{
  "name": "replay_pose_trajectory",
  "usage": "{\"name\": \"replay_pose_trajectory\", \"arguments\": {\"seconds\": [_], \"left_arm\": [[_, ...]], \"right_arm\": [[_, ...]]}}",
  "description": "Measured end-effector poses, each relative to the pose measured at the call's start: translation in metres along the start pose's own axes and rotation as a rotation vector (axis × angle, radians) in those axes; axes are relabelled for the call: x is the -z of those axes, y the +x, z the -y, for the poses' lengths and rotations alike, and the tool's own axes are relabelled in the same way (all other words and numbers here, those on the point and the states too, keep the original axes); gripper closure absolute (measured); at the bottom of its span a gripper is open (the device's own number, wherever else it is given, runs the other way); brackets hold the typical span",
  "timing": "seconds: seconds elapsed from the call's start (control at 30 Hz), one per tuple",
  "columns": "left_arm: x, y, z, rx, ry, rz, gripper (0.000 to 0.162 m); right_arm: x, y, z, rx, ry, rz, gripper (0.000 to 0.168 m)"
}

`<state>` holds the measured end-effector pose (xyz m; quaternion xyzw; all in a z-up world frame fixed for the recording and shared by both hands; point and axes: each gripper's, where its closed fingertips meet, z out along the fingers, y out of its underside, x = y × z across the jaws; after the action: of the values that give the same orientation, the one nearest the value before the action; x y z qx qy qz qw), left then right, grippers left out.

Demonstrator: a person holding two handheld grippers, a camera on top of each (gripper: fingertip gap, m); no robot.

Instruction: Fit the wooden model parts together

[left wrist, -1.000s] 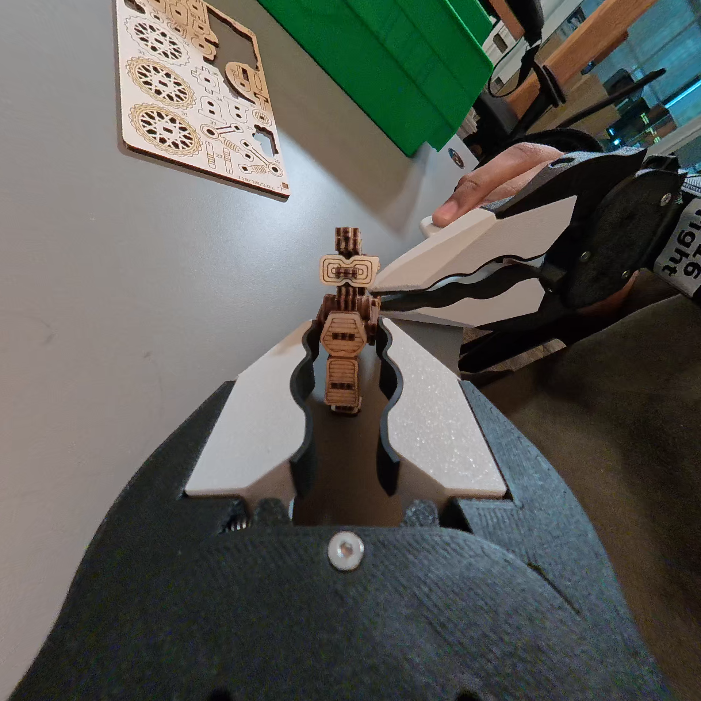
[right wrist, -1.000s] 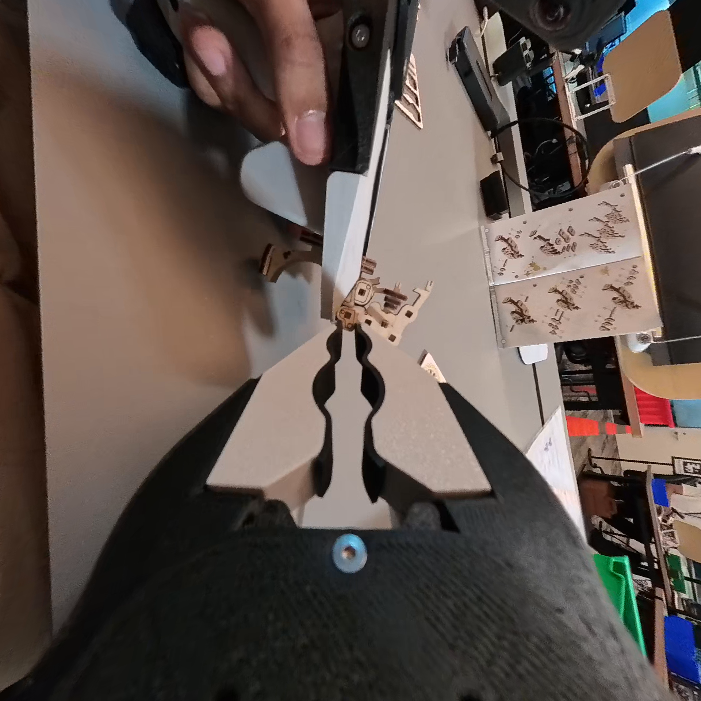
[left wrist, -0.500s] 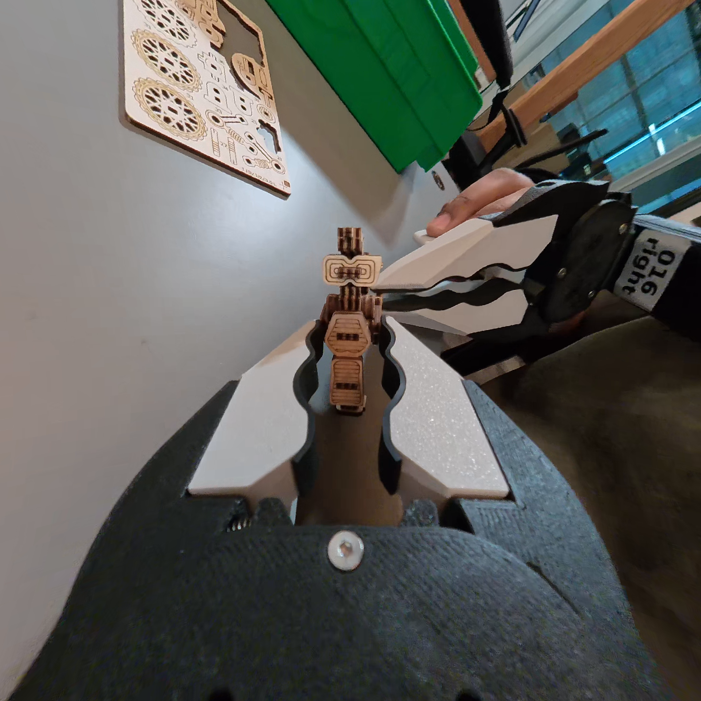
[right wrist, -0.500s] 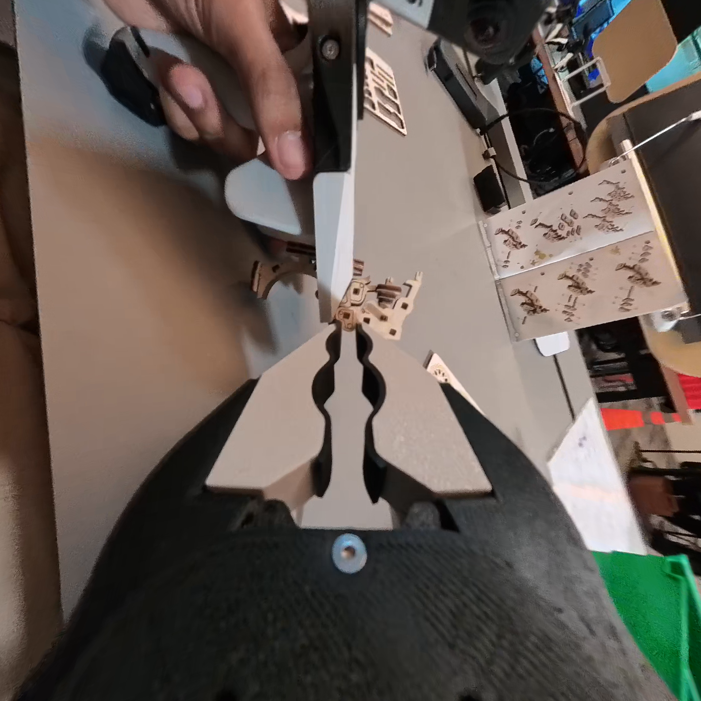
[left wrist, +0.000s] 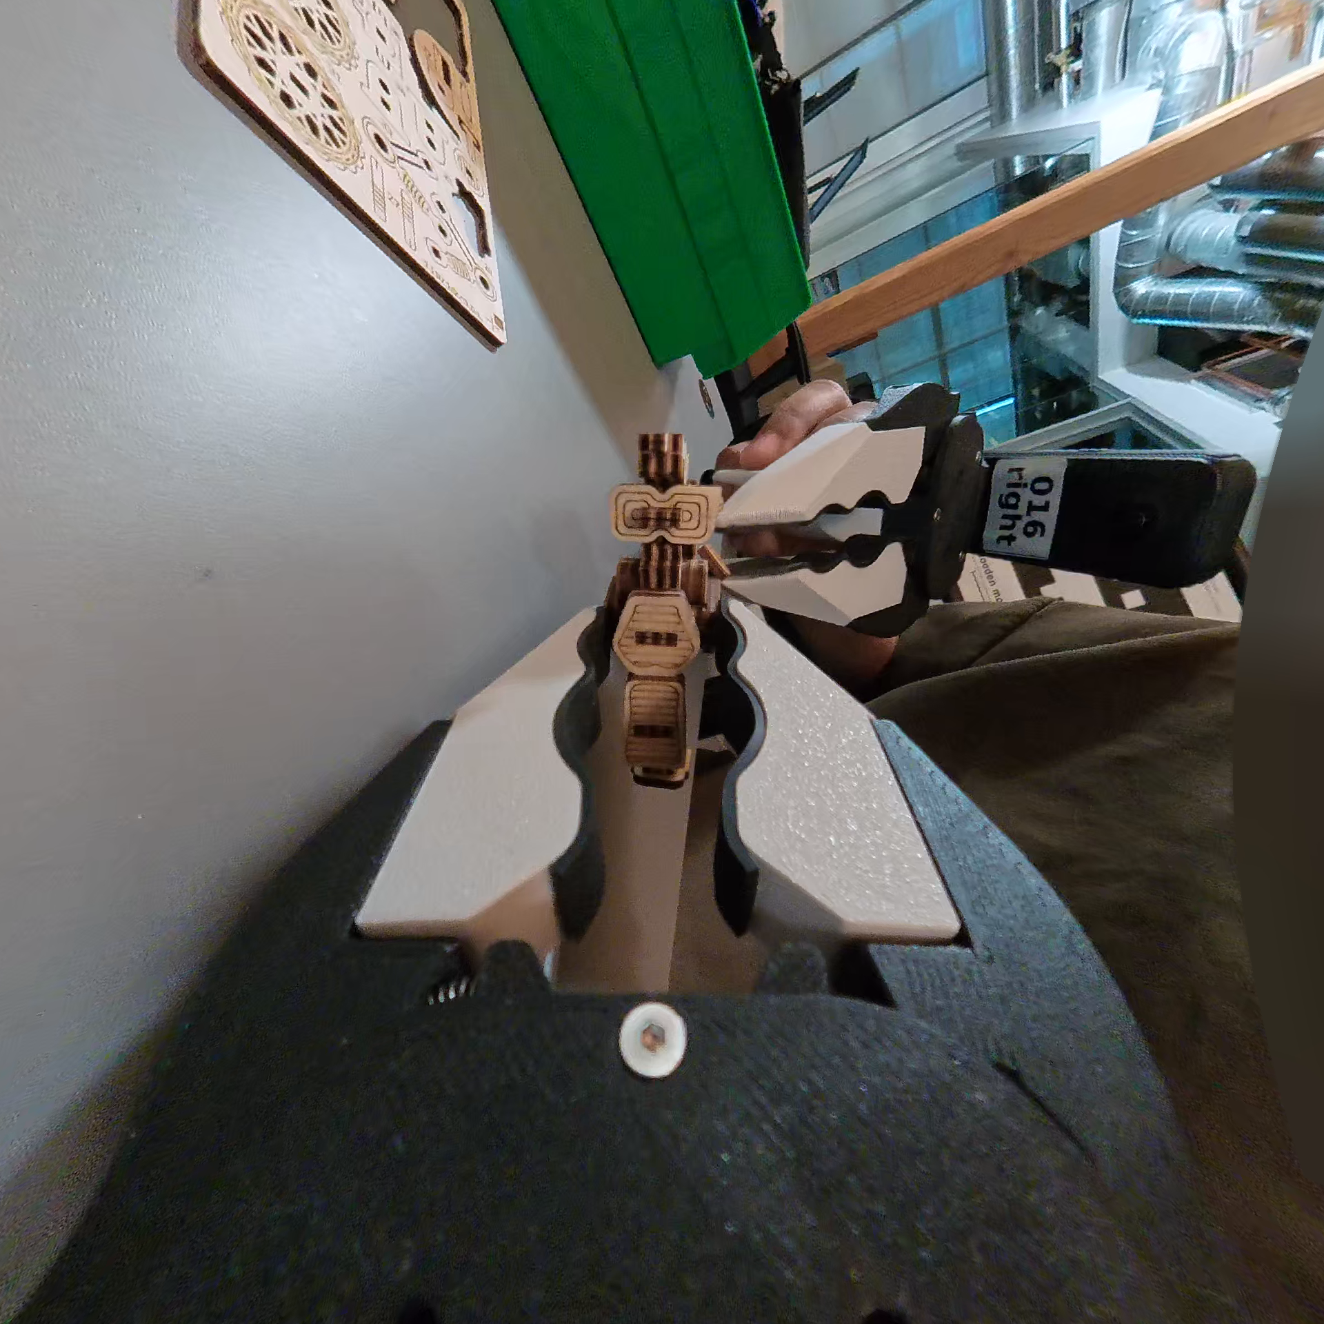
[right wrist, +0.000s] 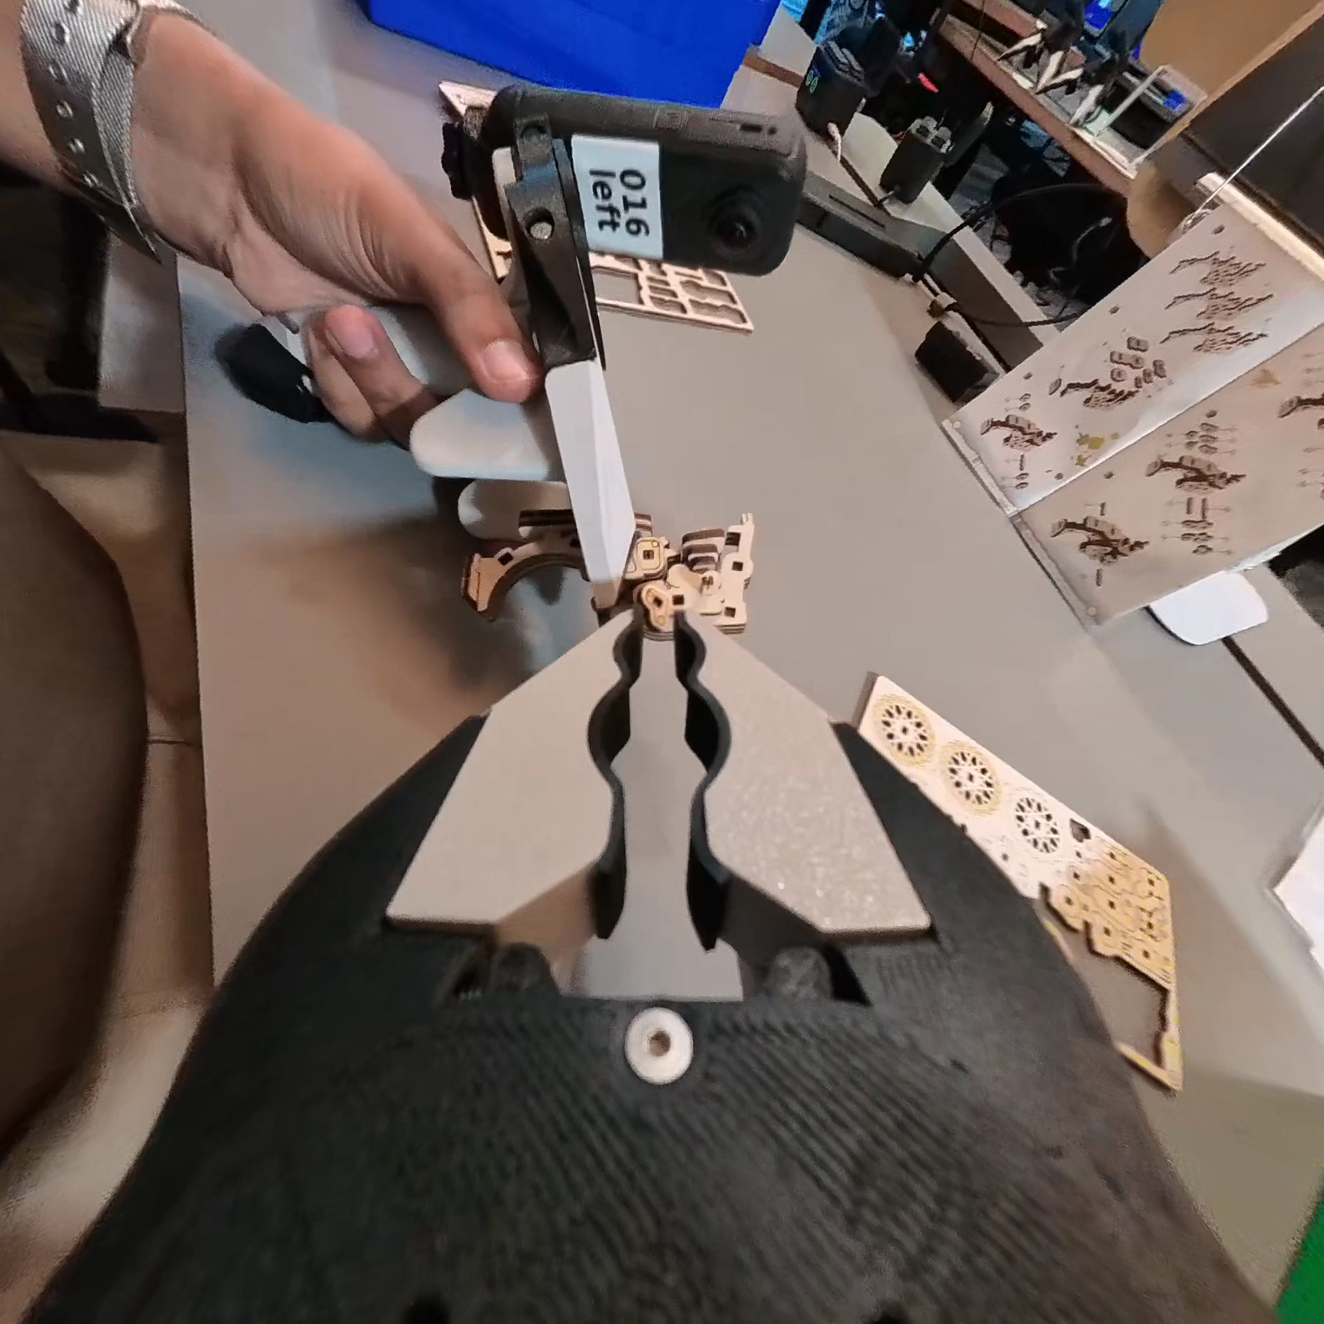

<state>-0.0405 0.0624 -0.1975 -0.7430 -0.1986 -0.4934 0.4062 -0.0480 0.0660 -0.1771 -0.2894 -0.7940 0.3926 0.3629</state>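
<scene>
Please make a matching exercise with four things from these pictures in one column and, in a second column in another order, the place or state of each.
Things:
1. wooden model
2. small wooden piece
3. green bin
4. sheet with wheel cut-outs

Places or states:
A. lies flat on the grey table
B. clamped in the left hand-held gripper
C. at the table's far edge
D. pinched by the right hand-held gripper

Pairs: 1-B, 2-D, 3-C, 4-A

Workshop, grey bench [right wrist: 824, 444], green bins [left wrist: 666, 179], exposed ducts [left wrist: 1218, 236]

Layered wooden model [left wrist: 655, 630] upright, clamped between left tongs [left wrist: 659, 623]; small part [right wrist: 658, 600] pinched against its side by right tongs [right wrist: 653, 622]
</scene>
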Motion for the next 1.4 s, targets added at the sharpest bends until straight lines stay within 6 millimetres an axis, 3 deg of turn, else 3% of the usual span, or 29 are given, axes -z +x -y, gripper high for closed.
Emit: {"name": "replay_pose_trajectory", "arguments": {"seconds": [0.23, 0.37, 0.53, 0.73, 0.97, 1.17, 1.4], "left_arm": [[0.005, -0.004, 0.002, 0.012, 0.013, 0.017, 0.134], [0.020, -0.020, 0.013, -0.042, 0.054, 0.123, 0.134], [0.026, -0.024, 0.018, -0.046, 0.070, 0.136, 0.134], [0.028, -0.022, 0.022, 0.012, 0.083, 0.084, 0.134], [0.031, -0.021, 0.026, 0.062, 0.099, 0.037, 0.134], [0.030, -0.021, 0.025, 0.057, 0.093, 0.042, 0.134], [0.030, -0.020, 0.024, 0.070, 0.087, 0.025, 0.134]], "right_arm": [[-0.003, 0.000, -0.005, -0.094, -0.004, 0.058, 0.166], [-0.007, 0.001, -0.029, -0.091, -0.108, 0.081, 0.167], [-0.013, -0.005, -0.054, -0.057, -0.245, 0.109, 0.165], [-0.014, -0.005, -0.058, -0.176, -0.239, 0.159, 0.153], [-0.014, -0.010, -0.045, -0.555, -0.171, 0.293, 0.154], [-0.019, -0.010, -0.056, -0.480, -0.261, 0.208, 0.155], [-0.020, -0.009, -0.051, -0.384, -0.254, 0.170, 0.160]]}}
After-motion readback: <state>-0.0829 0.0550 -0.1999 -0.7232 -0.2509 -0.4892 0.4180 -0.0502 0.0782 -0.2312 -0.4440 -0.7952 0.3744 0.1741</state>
